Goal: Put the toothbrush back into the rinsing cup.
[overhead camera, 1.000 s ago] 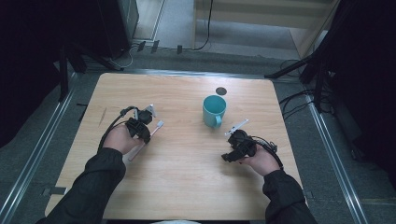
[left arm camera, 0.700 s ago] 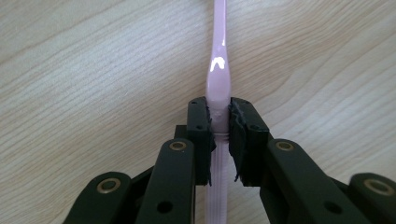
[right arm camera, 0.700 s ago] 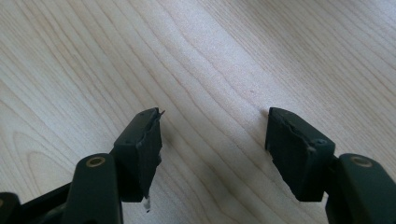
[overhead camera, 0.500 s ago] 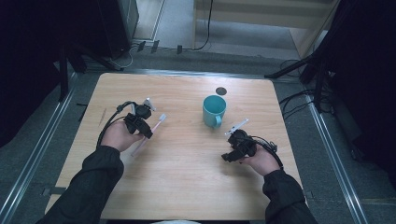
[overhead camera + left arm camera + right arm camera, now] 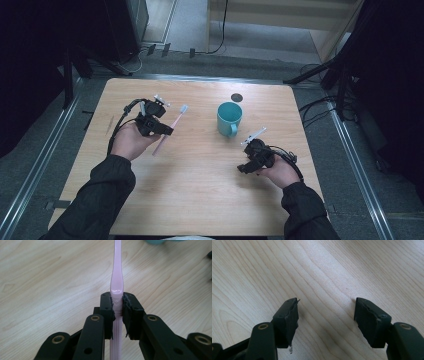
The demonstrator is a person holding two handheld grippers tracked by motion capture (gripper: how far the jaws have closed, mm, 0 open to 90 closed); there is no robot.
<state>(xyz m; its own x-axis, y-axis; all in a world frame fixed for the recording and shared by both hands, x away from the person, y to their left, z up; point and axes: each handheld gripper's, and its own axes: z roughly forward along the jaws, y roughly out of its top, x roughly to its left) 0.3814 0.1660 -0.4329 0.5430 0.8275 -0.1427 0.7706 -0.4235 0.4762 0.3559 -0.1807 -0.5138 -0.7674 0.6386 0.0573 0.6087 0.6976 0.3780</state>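
A pink toothbrush [image 5: 177, 117] is clamped by its ribbed handle in my left gripper [image 5: 166, 131], over the left half of the wooden table [image 5: 200, 200]. Its head points toward the teal mug [image 5: 229, 118]. In the left gripper view the pads press both sides of the toothbrush handle [image 5: 117, 277], the left gripper [image 5: 118, 302] hangs above the table, and the mug's edge [image 5: 160, 241] shows at the top. My right gripper [image 5: 245, 167] rests low, right of the mug and nearer me. In the right gripper view the right gripper [image 5: 327, 307] is open, with bare wood between its jaws.
A small dark round spot [image 5: 237, 97] lies on the table just behind the mug. Cables [image 5: 312, 107] and stand legs cross the floor beyond the table's right edge. Metal rails [image 5: 45, 165] run along both sides.
My left hand has lifted the toothbrush and carried it toward the mug. The right hand and the mug have not moved.
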